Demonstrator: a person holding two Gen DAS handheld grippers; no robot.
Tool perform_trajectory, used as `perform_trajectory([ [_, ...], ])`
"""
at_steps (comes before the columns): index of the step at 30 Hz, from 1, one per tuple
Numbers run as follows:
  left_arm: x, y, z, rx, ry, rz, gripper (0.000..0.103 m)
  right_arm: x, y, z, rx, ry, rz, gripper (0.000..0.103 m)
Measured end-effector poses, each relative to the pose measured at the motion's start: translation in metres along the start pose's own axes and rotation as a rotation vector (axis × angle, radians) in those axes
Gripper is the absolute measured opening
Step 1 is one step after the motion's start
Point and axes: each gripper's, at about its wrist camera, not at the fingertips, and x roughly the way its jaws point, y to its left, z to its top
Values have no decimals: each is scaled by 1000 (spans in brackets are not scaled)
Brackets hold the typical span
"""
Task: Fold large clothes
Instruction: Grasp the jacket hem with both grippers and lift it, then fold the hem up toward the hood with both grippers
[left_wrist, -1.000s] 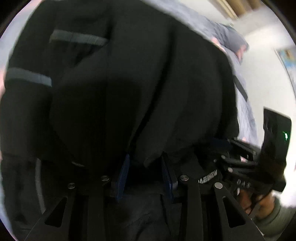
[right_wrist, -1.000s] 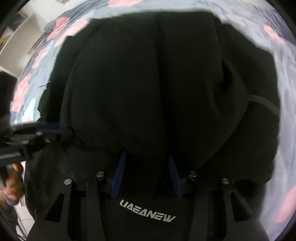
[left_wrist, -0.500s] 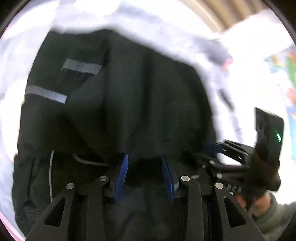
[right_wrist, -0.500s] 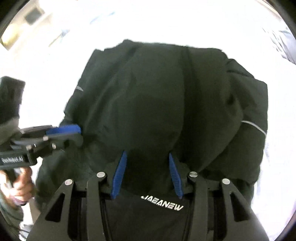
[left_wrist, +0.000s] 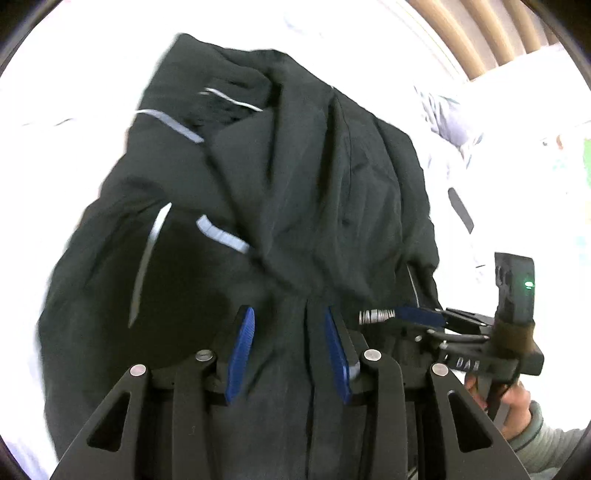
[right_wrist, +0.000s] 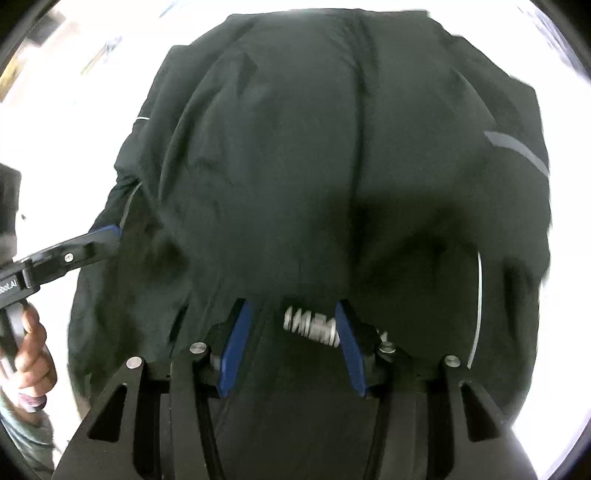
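A large black jacket with grey reflective stripes hangs bunched below both grippers, off the bed. My left gripper has its blue pads shut on a gathered fold of the black cloth. In the right wrist view the same jacket fills the frame, and my right gripper pinches its upper edge. A silver ribbed metal piece lies against the right pad. The two grippers stand side by side: the right gripper shows at the left view's right, the left gripper at the right view's left.
White, overexposed bedding lies under and around the jacket. Wooden slats stand at the far top right. A person's hand holds the right gripper's handle, and another hand holds the left one.
Both grippers have risen with the jacket still in them. The jacket now hangs smaller in view, with more folds showing, and the bedding around it has blown out to white.
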Motion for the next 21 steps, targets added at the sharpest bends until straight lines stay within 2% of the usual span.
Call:
perform_trajectory([
  [5, -58, 33, -61, -61, -42, 47, 41, -17, -34, -56, 148, 4, 66, 51],
  [9, -97, 59, -98, -109, -63, 89, 41, -25, -53, -87, 221, -4, 39, 51],
  [16, -114, 79, -116, -161, -80, 125, 41, -37, -72, -129, 324, -31, 30, 51],
  [21, -118, 93, -126, -171, -53, 158, 41, -47, -79, -156, 366, -25, -1, 51],
])
